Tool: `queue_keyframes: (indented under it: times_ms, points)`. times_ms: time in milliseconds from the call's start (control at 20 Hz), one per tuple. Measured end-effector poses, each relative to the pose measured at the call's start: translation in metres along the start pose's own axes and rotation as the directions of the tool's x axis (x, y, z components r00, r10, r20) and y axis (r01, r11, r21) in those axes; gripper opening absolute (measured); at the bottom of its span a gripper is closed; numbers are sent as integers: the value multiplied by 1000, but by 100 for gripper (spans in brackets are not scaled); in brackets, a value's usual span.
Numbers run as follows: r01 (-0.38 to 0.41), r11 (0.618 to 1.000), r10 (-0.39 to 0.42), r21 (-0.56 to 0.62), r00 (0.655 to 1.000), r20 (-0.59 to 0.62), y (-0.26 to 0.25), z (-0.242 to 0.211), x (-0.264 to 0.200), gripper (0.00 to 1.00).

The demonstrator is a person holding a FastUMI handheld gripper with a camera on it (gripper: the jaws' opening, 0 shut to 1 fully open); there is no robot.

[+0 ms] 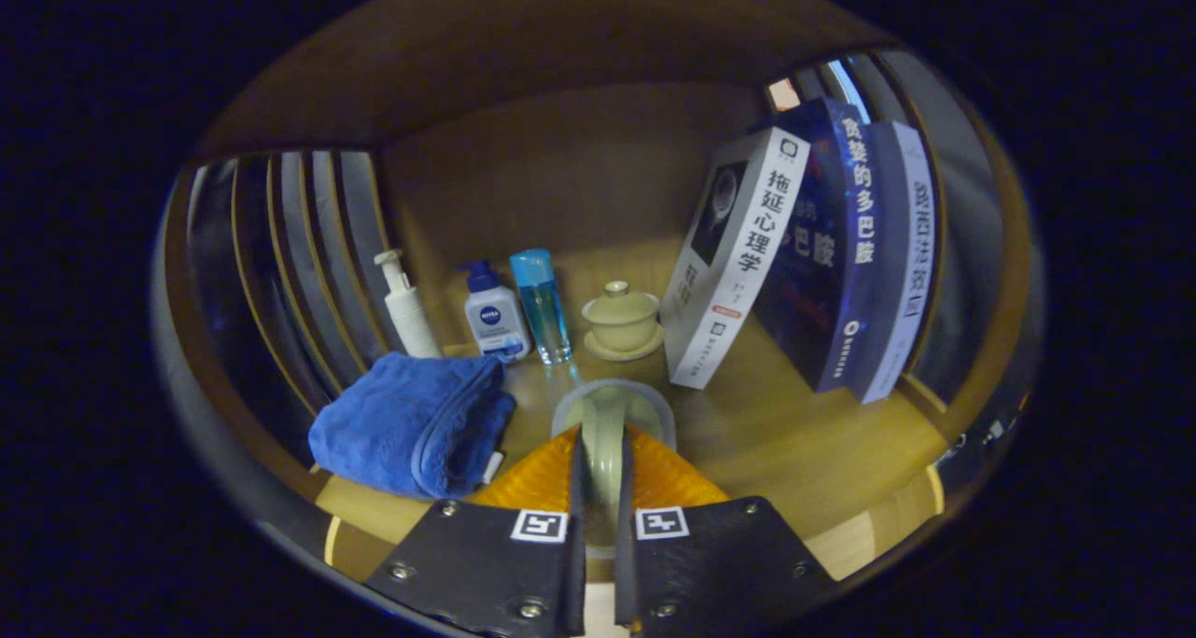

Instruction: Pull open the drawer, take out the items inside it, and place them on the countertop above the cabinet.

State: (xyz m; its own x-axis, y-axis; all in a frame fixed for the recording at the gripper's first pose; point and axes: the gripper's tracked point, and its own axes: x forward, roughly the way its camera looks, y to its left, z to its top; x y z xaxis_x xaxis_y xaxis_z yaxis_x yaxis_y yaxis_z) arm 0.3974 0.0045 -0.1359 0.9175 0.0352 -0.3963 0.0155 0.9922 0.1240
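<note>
Pale cup [612,414] clamped in claw [600,470]; three books [804,255].

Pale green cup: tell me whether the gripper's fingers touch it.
Touching. The gripper view shows both fingers pressed against the pale green cup, no gap either side.

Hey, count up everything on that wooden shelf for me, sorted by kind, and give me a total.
Bottles: 3 (white pump bottle, blue-capped pump bottle, clear blue bottle)
Books: 3 (white book, dark blue book, pale blue book)
Lidded cups: 1
Blue towels: 1
Pale dishes held in the gripper: 1
Total: 9
</note>
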Motion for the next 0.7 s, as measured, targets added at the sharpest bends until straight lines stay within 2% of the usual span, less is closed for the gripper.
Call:
queue_keyframes:
  times_ms: [350, 650, 700]
  points:
    - [3, 999, -5, 42, 998, 57, -6, 11, 35, 14]
    - [82, 995, -77, -56, 993, 91, -18, 17, 27, 19]
    - [88, 993, -81, -74, 992, 92, -19, 16, 23, 27]
